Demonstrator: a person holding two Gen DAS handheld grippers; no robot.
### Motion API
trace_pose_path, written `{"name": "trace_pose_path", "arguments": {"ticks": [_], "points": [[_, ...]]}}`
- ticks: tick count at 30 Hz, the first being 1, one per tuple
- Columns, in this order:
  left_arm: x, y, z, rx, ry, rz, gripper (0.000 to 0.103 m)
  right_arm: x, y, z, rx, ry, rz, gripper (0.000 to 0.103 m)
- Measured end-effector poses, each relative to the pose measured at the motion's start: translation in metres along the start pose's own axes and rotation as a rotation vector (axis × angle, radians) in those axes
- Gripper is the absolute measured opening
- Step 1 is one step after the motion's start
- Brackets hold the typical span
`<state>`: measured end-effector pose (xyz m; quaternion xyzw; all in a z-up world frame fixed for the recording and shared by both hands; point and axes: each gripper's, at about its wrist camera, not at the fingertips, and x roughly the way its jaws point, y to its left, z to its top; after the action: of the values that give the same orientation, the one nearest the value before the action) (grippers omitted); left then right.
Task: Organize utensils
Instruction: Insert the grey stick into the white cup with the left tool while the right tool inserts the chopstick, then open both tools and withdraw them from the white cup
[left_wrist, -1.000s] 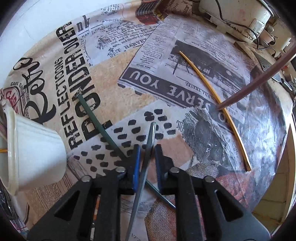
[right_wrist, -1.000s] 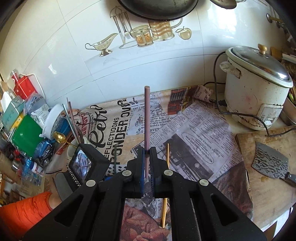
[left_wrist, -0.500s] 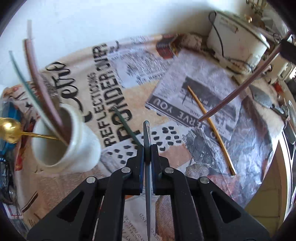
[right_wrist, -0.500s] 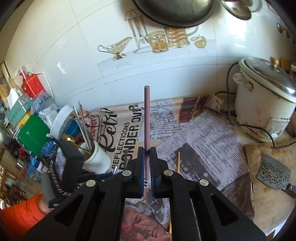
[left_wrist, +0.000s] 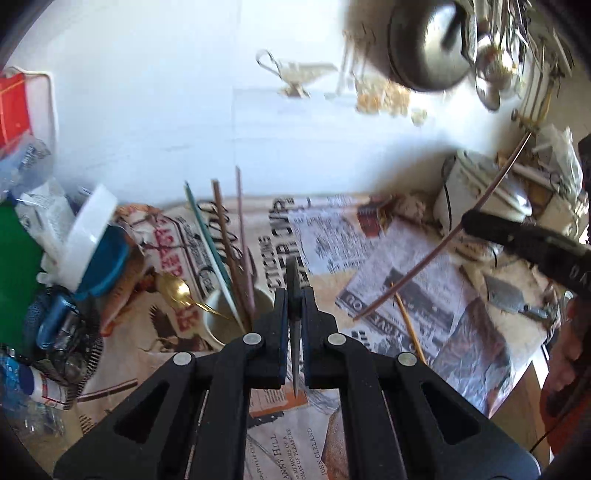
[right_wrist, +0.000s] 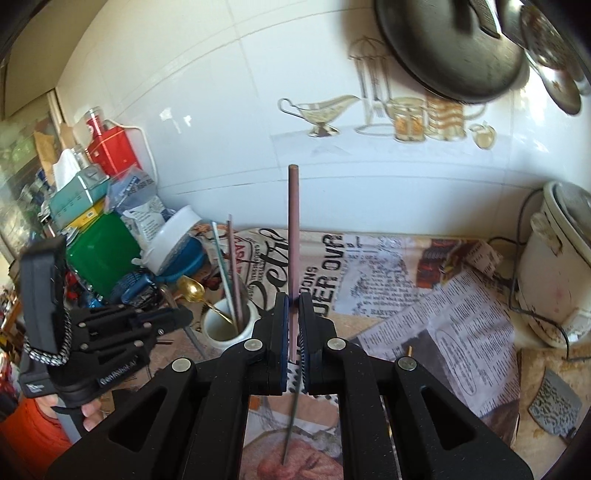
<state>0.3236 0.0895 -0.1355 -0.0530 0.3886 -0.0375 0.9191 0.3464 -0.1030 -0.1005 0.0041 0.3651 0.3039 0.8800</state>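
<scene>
- Left wrist view, bottom centre: the left gripper (left_wrist: 294, 314) is clamped on a dark grey chopstick (left_wrist: 294, 332) that runs straight between its pads, tip towards the camera.
- Just beyond its left finger, a white cup (left_wrist: 221, 325) stands on the newspaper-covered table (left_wrist: 461, 350), holding a gold spoon (left_wrist: 173, 290), a teal chopstick (left_wrist: 208, 243) and brown chopsticks (left_wrist: 229, 251), all leaning up and left.
- To the right of centre, a yellow chopstick (left_wrist: 408, 325) lies flat on the table.
- Right wrist view, bottom centre: the right gripper (right_wrist: 293, 321) is pressed together on a pinkish-brown chopstick (right_wrist: 293, 240) standing upright up the frame.
- At lower left of that view, the left gripper's body sits in a hand (right_wrist: 90, 408), near the cup.
- Far right: a rice cooker (right_wrist: 557, 280) and a cleaver (right_wrist: 554, 406).
</scene>
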Motion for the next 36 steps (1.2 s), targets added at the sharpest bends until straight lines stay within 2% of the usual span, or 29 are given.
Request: {"name": "trace_pose_path", "arguments": {"ticks": [9,15,21,29,36], "points": [[-0.057,0.032,0.04,-0.053,-0.156,0.041,0.005,0.009,0.036,0.028,-0.074,-0.037,0.075,0.005],[-0.067,0.053,0.057,-0.087,-0.209,0.052,0.004,0.026,0.051,0.037,-0.091,-0.034,0.105,0.005],[-0.038,0.073,0.051,-0.123,-0.164,0.046,0.004,0.059,0.06,0.034,-0.095,0.017,0.115,0.005],[0.018,0.097,0.029,-0.174,-0.031,0.01,0.004,0.115,0.063,0.014,-0.087,0.145,0.089,0.005],[0.042,0.107,0.025,-0.205,0.029,-0.008,0.004,0.14,0.064,0.005,-0.093,0.214,0.062,0.005]]}}
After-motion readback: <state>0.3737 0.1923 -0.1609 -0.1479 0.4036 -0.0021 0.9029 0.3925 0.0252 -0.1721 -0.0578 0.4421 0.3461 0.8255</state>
